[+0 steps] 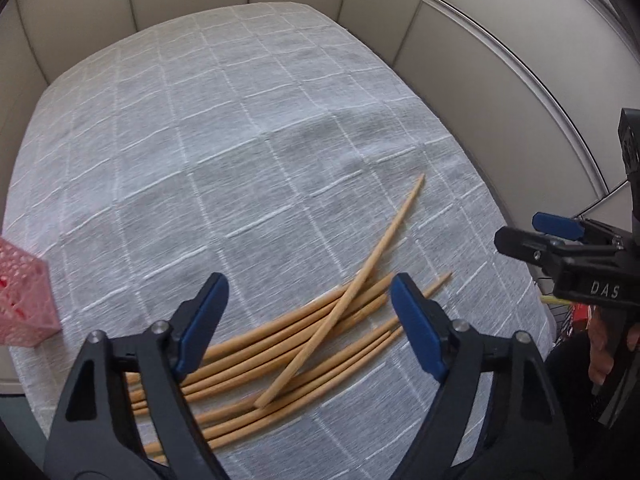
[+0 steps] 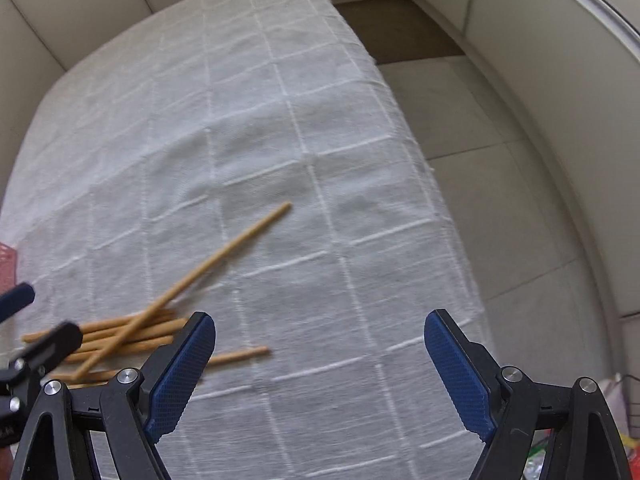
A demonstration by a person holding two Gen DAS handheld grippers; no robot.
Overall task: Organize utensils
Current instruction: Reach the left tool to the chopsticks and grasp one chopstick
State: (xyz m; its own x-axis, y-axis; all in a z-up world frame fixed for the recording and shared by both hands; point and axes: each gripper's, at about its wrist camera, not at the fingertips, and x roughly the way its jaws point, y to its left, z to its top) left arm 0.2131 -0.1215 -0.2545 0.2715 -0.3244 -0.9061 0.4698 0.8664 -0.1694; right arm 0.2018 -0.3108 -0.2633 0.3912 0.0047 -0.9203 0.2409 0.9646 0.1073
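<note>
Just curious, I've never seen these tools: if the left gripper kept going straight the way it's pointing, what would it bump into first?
Most likely the pile of chopsticks on the tablecloth. The left gripper is open, with the sticks lying between its fingers. How far above them it is, I can't tell.

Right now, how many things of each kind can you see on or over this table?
Wooden chopsticks: at least 8, since the pile overlaps
Pink holder: 1
Checked tablecloth: 1
Handheld grippers: 2, the left gripper and the right gripper, jaws open on both
Total: at least 12
</note>
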